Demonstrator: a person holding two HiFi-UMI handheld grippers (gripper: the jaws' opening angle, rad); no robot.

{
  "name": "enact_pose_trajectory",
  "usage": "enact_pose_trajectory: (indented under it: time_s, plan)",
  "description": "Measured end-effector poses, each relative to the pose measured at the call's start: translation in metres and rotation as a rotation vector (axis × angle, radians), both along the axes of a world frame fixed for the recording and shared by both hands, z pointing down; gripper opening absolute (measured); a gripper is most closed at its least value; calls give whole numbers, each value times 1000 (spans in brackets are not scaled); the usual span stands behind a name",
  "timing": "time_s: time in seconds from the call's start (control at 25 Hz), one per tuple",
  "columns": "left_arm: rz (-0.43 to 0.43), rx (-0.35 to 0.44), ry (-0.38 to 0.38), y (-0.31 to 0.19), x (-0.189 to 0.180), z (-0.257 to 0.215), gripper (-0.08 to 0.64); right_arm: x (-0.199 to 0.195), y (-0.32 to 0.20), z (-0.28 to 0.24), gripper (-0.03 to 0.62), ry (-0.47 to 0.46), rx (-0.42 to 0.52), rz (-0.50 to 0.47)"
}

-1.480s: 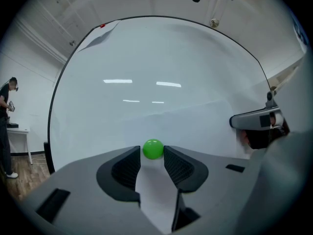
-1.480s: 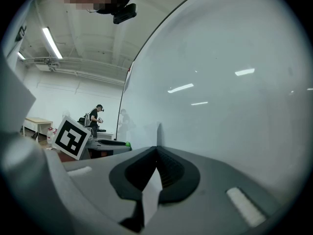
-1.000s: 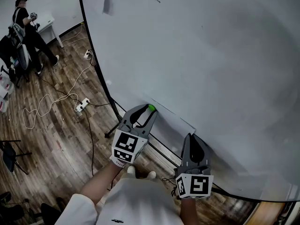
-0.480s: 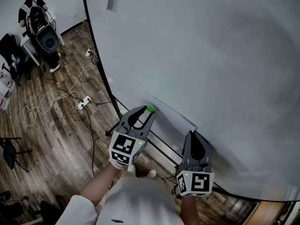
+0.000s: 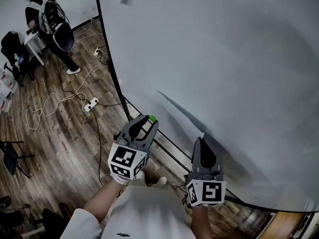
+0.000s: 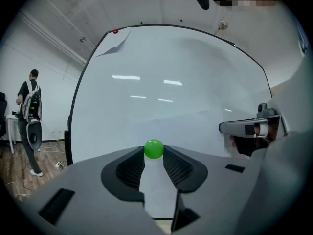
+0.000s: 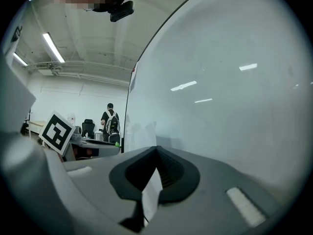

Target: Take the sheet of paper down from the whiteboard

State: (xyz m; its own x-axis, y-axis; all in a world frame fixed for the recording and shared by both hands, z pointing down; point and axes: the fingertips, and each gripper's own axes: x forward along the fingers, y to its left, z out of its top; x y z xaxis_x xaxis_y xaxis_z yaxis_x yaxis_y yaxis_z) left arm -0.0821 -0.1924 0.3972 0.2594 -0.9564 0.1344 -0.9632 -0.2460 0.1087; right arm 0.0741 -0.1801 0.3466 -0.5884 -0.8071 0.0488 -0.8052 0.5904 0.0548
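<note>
Glossy white and faintly mirror-like, the whiteboard (image 5: 224,59) fills most of the scene, its smooth face carrying streaks of reflected ceiling light and a thin black frame along the left and near edges. The sheet of paper (image 7: 150,192) is thin, flat and matte. It stands away from the board's lower part and casts a dark wedge of shadow on the surface. It stretches between the two tools. The right gripper (image 5: 201,142) has its claw pressed together on the sheet's right end, the paper's edge showing as a pale sliver between the ribbed dark pads. The left gripper (image 5: 149,119) has its claw closed at the tips on a small round green ball (image 6: 154,149), smooth and shiny, at the sheet's left end. Whether that claw also pinches the paper cannot be told. Both tools are grey moulded plastic, each with a cube of black-and-white square markers at the near end. At the board's far left corner a second piece of paper (image 6: 115,45) hangs curled beside a small red dot (image 6: 115,32). To the left lies a dark wood-plank floor (image 5: 55,133) with a looping pale cable (image 5: 50,108) and a power strip (image 5: 90,103), and far left stands a person (image 5: 47,19) with a backpack.
</note>
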Motion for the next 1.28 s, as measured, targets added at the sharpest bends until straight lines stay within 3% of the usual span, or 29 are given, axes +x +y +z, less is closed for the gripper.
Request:
enact_pose_trajectory:
  time_s: [0.8,1.28]
  plan:
    - [-86,10,38,94,-19,-7,124,-24,65,13,9,-8,28,-132]
    - [-128,16,51,124,-20,-6,124,-36,85,16,9,-16,37,-202]
